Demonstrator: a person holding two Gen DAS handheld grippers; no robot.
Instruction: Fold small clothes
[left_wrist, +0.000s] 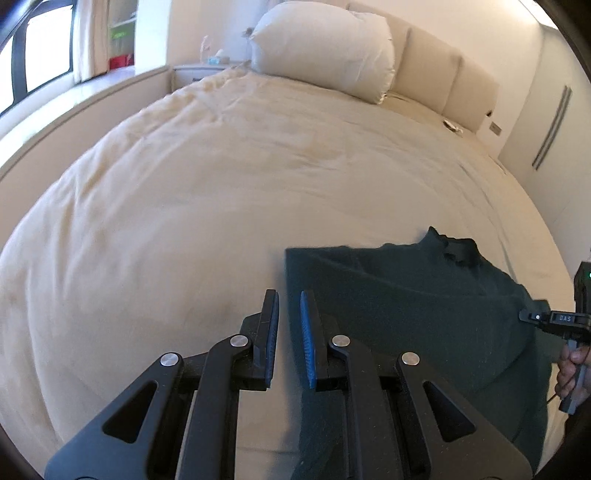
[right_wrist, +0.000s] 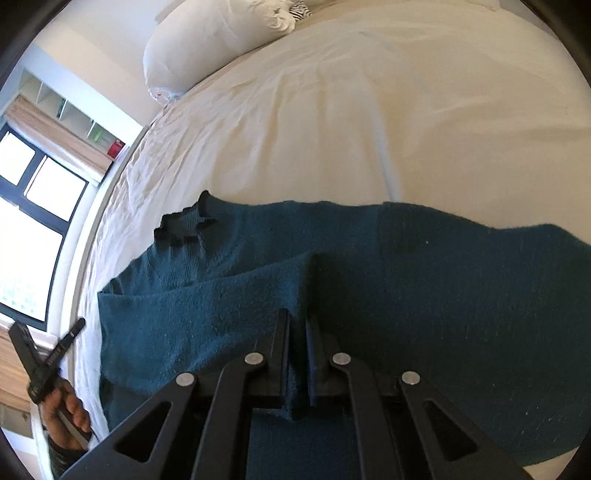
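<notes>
**Soft sweater, pinched at a fold**

Dark teal knitted sweater (right_wrist: 424, 280) spread flat on cream bed (right_wrist: 369, 110) beneath right tongs (right_wrist: 297, 325), clamped on a raised fold. Left tongs (left_wrist: 290, 299) nearly shut, empty, beside its edge. Light, limp, stretchy; best gripped at hems.

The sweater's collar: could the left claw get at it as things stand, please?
Probably yes. The left claw hangs empty and nearly shut at the sweater's edge; the collar lies exposed on the bed, nothing between. The right claw grips a fold elsewhere.
</notes>
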